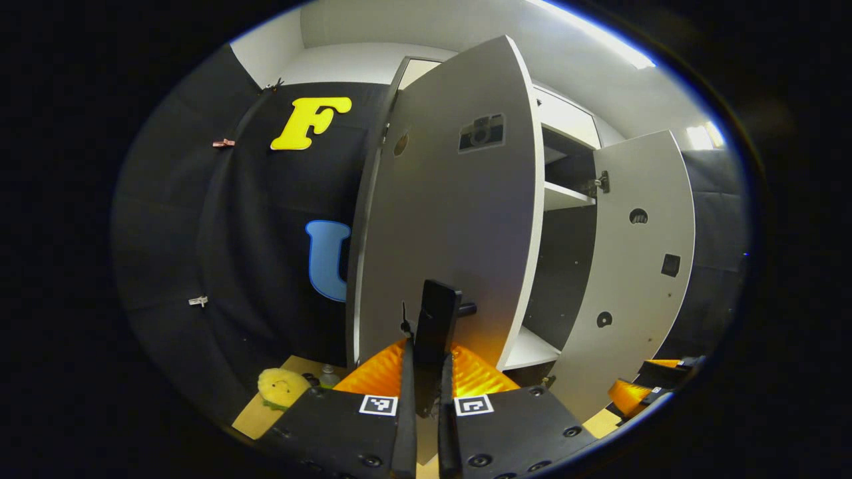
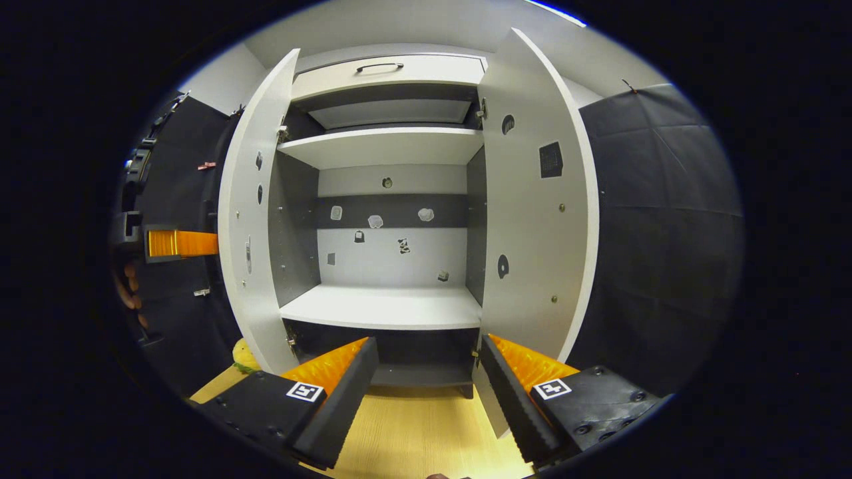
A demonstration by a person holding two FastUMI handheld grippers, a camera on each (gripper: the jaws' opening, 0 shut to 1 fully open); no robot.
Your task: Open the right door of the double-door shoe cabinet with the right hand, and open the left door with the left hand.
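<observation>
Left gripper [image 1: 426,372] clamps the left door's handle [image 1: 436,319]; right gripper [image 2: 426,392] gapes, empty.

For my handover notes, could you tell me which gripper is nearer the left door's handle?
Left. The left gripper is shut on the left door's handle. The right gripper hangs open in front of the cabinet, apart from both doors.

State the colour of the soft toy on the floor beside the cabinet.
Yellow; the soft toy shows best in the left gripper view.
</observation>
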